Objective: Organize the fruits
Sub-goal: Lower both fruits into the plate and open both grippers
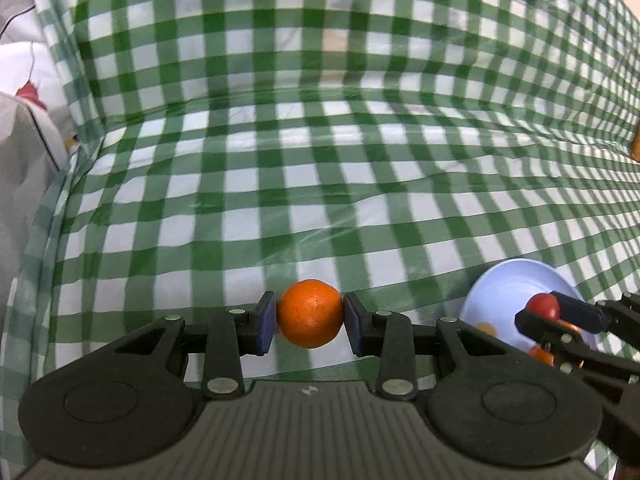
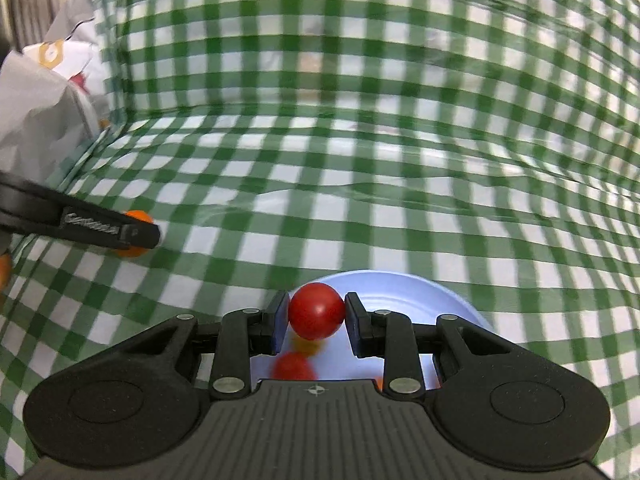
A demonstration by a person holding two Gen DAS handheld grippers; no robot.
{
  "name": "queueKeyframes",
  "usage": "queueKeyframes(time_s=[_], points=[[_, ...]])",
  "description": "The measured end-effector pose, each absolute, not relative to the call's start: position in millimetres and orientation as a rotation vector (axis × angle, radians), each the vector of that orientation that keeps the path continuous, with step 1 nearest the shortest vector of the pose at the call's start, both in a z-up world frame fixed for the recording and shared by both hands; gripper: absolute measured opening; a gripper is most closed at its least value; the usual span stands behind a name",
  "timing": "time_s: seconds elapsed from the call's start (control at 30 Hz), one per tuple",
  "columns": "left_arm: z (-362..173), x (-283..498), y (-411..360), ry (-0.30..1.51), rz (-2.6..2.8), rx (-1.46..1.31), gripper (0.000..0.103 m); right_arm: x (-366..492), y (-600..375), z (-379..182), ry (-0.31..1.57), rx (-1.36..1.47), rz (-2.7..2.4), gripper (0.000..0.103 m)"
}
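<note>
My left gripper (image 1: 310, 318) is shut on an orange mandarin (image 1: 310, 314), both blue pads pressed to its sides, above the checked cloth. My right gripper (image 2: 317, 316) is shut on a small red tomato (image 2: 317, 311) over a pale blue bowl (image 2: 420, 292). In the bowl below lie another red fruit (image 2: 294, 367) and an orange piece (image 2: 306, 346), partly hidden by the gripper body. The left wrist view shows the right gripper (image 1: 546, 312) with the red tomato (image 1: 543, 306) over the same bowl (image 1: 516, 284) at lower right. In the right wrist view, the left gripper's fingers (image 2: 108, 232) sit at the left with the mandarin (image 2: 134, 234) behind them.
A green-and-white checked cloth (image 1: 320, 160) covers the surface and rises up at the back. Crumpled grey-white fabric (image 1: 24, 140) lies at the left edge. An orange object (image 1: 635, 142) peeks in at the far right edge, and another orange thing (image 2: 5, 270) shows at the left edge.
</note>
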State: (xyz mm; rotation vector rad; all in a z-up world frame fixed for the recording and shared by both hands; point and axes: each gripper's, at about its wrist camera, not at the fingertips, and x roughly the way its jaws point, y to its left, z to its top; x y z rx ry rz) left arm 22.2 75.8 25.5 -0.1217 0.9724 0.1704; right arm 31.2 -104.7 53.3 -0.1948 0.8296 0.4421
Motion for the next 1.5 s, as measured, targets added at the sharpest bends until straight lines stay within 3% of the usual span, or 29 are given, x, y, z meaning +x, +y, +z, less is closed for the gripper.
queueKeyframes(time_s=[0.93, 1.0, 1.1, 1.37, 1.5], points=[[22, 42, -28, 0.875, -0.14, -0.156, 0.04, 38, -185, 46, 0.883, -0.177, 0.377, 0.032], [22, 43, -31, 0.863, -0.168, -0.173, 0.046, 39, -184, 44, 0.903, -0.17, 0.404, 0.032], [25, 43, -31, 0.841, -0.176, -0.184, 0.046, 40, -185, 43, 0.906, -0.166, 0.407, 0.041], [32, 40, -31, 0.835, -0.147, -0.156, 0.046, 45, -186, 48, 0.9, -0.146, 0.368, 0.045], [42, 33, -25, 0.811, -0.11, -0.137, 0.049, 44, -192, 54, 0.877, -0.132, 0.334, 0.062]])
